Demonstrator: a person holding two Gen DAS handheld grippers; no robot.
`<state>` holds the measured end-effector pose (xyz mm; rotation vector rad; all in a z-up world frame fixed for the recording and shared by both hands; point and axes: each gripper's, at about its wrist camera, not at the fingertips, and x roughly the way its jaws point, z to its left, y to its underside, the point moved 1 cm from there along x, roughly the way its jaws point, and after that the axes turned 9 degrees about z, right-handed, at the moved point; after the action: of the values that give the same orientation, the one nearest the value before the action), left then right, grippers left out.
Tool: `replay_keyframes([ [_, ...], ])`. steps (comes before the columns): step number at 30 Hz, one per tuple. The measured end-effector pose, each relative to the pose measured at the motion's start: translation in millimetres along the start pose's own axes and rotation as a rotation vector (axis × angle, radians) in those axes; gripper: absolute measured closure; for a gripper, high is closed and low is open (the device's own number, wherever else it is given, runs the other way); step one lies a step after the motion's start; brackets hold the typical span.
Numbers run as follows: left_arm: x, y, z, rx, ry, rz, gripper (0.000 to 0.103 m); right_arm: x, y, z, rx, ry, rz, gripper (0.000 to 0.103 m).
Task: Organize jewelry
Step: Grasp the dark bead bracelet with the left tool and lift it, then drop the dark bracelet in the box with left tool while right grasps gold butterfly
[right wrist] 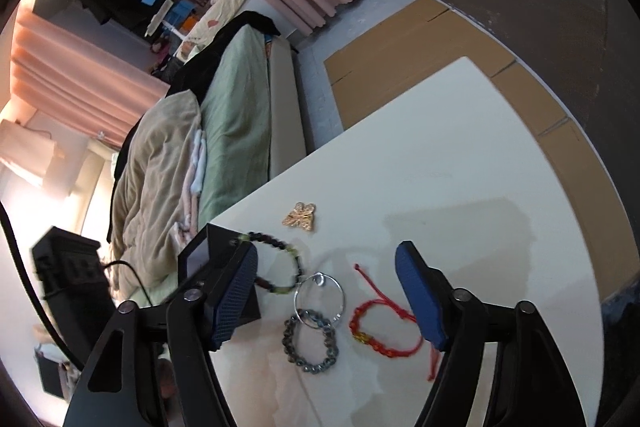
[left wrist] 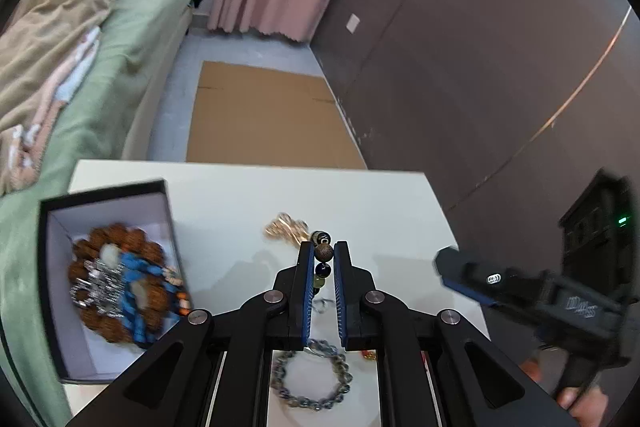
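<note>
Pinching a bead bracelet (left wrist: pixel 323 259) between its pads, the left gripper (left wrist: pixel 323 254) holds the strand just above the white table (left wrist: pixel 240 195); a brown bead sits right at the fingertips, with dark and green beads trailing back between the fingers. The box (left wrist: pixel 108 199), already holding brown beads, a blue cord and a silver piece, lies to the left, close by. My judgement: carry the bracelet left and low over the box, keep the squeeze steady so the round bead does not roll out, and release only once the whole loop hangs inside the walls.

The right gripper (right wrist: pixel 328 291) is spread wide and holds nothing, above a silver hoop (right wrist: pixel 320 301), a grey bracelet (right wrist: pixel 310 345) and a red cord (right wrist: pixel 384 331); a gold butterfly (right wrist: pixel 301 217) lies farther off.

A small ring-shaped logo shows on the right gripper's side in the left view; blurred lettering beside it cannot be read.
</note>
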<state>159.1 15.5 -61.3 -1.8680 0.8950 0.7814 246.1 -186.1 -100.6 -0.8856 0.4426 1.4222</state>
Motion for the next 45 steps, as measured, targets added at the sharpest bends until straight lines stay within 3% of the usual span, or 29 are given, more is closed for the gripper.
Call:
replay_keyframes([
  [4, -13.1, -7.2, 16.9, -0.032, 0.015, -0.027, 0.093, 15.5, -6.4, 5.8, -0.002, -0.011, 0.014, 0.040],
  [20, -56.1, -20.9, 63.4, -0.118, 0.085, -0.130, 0.093, 86.0, -26.6, 43.2, -0.131, 0.088, 0.062, 0.041],
  [33, -75.8, -17.4, 94.1, -0.186, 0.072, -0.164, 0.093, 113.6, -16.7, 67.4, -0.313, 0.331, 0.047, 0.041],
  [35, -74.1, -16.8, 98.8, -0.194, 0.061, -0.158, 0.093, 114.7, -14.0, 69.5, -0.336, 0.383, 0.037, 0.046],
  [37, -71.7, -15.7, 101.0, -0.200, 0.053, -0.147, 0.093, 114.9, -12.6, 70.7, -0.367, 0.452, 0.038, 0.060],
  [45, -62.1, -12.5, 95.1, -0.190, 0.061, -0.111, 0.093, 99.6, -10.2, 59.4, -0.318, 0.376, 0.081, 0.062],
])
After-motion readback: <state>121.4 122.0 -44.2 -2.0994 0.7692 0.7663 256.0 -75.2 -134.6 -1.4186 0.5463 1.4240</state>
